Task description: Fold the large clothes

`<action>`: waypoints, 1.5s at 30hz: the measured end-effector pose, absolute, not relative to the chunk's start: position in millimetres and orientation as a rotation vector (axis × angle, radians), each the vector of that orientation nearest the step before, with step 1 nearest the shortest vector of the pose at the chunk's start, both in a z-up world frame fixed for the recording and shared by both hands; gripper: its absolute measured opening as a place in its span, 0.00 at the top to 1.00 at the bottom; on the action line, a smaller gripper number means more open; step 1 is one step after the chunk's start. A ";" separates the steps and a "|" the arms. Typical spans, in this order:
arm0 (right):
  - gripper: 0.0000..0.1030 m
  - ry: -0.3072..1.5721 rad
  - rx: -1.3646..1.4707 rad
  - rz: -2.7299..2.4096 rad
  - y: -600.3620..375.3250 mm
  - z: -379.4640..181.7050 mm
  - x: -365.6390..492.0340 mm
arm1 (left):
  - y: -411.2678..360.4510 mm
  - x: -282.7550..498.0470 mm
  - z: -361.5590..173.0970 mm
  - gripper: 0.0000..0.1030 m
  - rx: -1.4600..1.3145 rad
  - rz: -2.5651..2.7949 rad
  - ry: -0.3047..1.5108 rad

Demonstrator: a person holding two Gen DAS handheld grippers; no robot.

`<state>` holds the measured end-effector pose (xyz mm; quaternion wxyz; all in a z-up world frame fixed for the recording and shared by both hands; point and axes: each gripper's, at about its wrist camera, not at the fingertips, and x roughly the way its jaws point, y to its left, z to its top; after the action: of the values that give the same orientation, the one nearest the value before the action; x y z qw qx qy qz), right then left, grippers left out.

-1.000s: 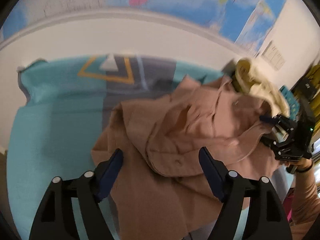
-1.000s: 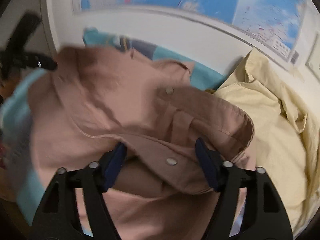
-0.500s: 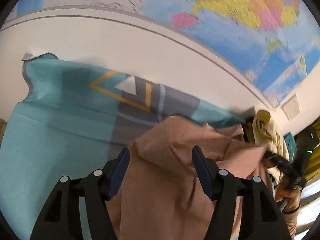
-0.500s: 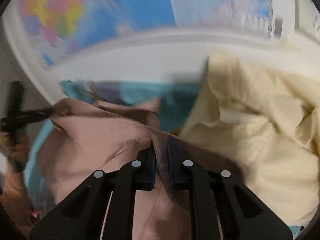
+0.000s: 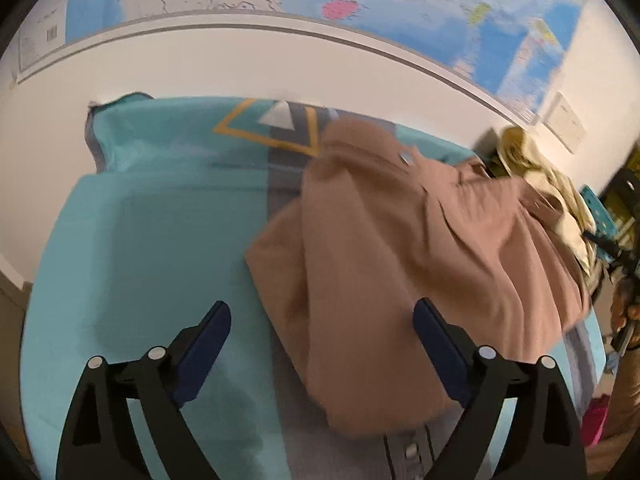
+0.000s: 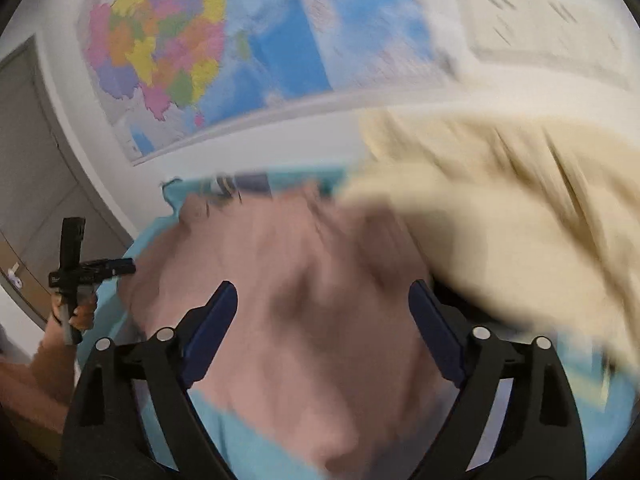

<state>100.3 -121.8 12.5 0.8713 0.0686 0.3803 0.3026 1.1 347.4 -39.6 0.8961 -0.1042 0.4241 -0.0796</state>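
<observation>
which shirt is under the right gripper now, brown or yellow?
The brown shirt: it lies between the opening jaws of the right gripper, not pinched. The yellow shirt is heaped off to the right, beyond them.

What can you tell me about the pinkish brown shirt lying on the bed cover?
The pinkish brown shirt is a soft woven garment with a pale snap button. It lies crumpled in loose folds on the teal bed cover, its far end against a cream garment. Neither gripper's pads press on it; both sets of jaws are opening.
</observation>
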 end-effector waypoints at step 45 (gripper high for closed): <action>0.94 0.956 -0.062 0.588 -71.5 -37.5 104.8 | 311.8 55.0 -54.1 0.82 -0.102 -0.157 1.014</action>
<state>104.8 -71.5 -37.5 0.8461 -0.0293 0.4534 0.2787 55.0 311.8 -54.1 0.8700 -0.0489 0.4849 -0.0753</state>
